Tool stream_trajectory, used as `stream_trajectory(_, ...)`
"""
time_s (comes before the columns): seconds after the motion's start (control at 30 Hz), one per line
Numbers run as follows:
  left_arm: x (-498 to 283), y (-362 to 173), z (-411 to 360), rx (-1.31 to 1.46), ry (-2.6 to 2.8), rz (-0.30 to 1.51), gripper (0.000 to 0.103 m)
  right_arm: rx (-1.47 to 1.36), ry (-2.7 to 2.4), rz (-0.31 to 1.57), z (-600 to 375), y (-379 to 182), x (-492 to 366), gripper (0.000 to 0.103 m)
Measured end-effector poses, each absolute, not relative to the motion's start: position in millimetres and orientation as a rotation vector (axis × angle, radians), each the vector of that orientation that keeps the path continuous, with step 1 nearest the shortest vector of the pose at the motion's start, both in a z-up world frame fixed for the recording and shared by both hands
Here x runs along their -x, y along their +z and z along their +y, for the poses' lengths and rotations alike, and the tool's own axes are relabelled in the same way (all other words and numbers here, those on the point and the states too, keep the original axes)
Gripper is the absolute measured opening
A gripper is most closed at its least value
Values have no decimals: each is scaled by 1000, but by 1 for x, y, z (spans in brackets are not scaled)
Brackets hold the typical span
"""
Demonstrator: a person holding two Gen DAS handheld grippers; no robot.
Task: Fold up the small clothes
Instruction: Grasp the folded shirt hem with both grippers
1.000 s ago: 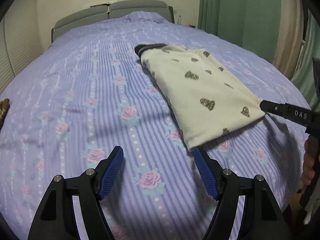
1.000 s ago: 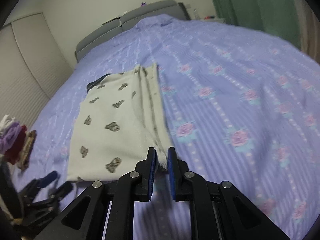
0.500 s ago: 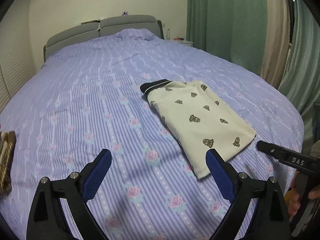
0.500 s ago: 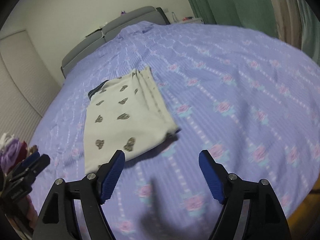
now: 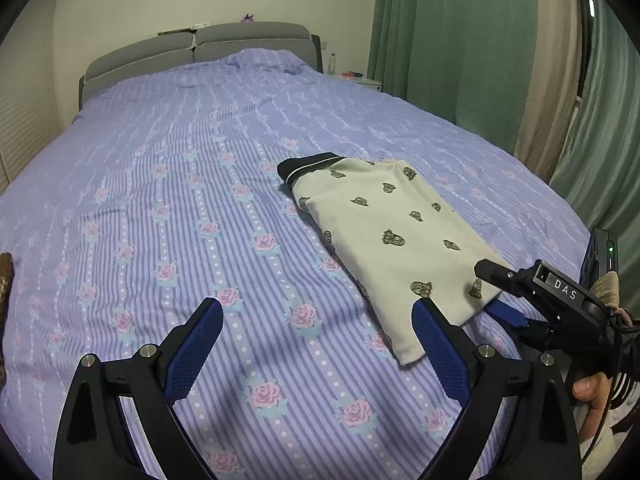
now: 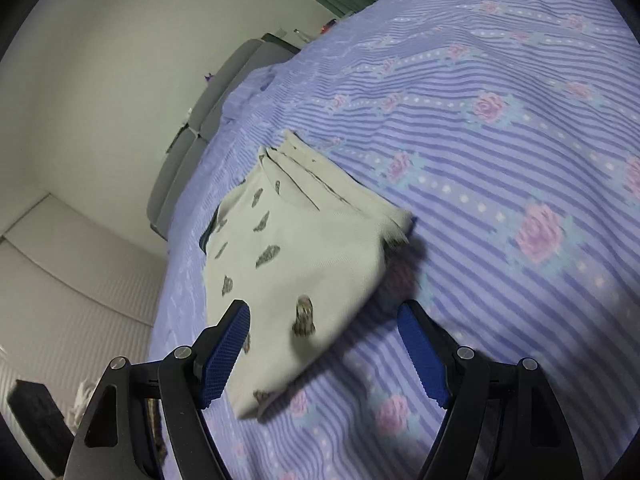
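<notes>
A cream garment [image 5: 396, 236] with small dark prints and a dark waistband lies folded flat on the purple flowered bedspread [image 5: 200, 208]. It also shows in the right wrist view [image 6: 296, 264]. My left gripper [image 5: 318, 344] is open and empty, above the bed just left of the garment's near corner. My right gripper [image 6: 324, 348] is open and empty, tilted, its jaws either side of the garment's near edge without touching it. The right gripper also shows in the left wrist view [image 5: 508, 300] at the garment's right corner.
A grey headboard [image 5: 196, 50] stands at the far end of the bed. Green curtains [image 5: 452, 40] hang on the right. A nightstand [image 5: 356, 78] with small items is at the back right. A brown item [image 5: 5, 276] lies at the bed's left edge.
My right gripper let go of the garment's corner, opened wide and rolled to a tilt. My left gripper drew back and up from the garment, staying open.
</notes>
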State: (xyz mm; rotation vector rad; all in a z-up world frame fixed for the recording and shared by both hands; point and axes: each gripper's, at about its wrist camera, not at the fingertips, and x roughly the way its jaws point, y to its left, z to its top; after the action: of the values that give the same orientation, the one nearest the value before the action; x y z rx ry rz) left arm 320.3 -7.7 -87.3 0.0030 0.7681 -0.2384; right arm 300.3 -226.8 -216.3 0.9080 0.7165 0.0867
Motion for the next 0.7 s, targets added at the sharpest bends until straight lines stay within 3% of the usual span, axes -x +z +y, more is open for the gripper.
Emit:
stream_trajectory(0.23,-346,-104,-13,-4,-253,806,97,-889,69,690,-219,-217,-327,76)
stream_trajectory(0.5,-387,-119,-15,28,-365,854,97,-876,34,711,-223,-215,-345,41)
stream_trajectory(0.7,-418,-123,-11,88,-400,879,96,-865,29,723,-229,-217,-346,28)
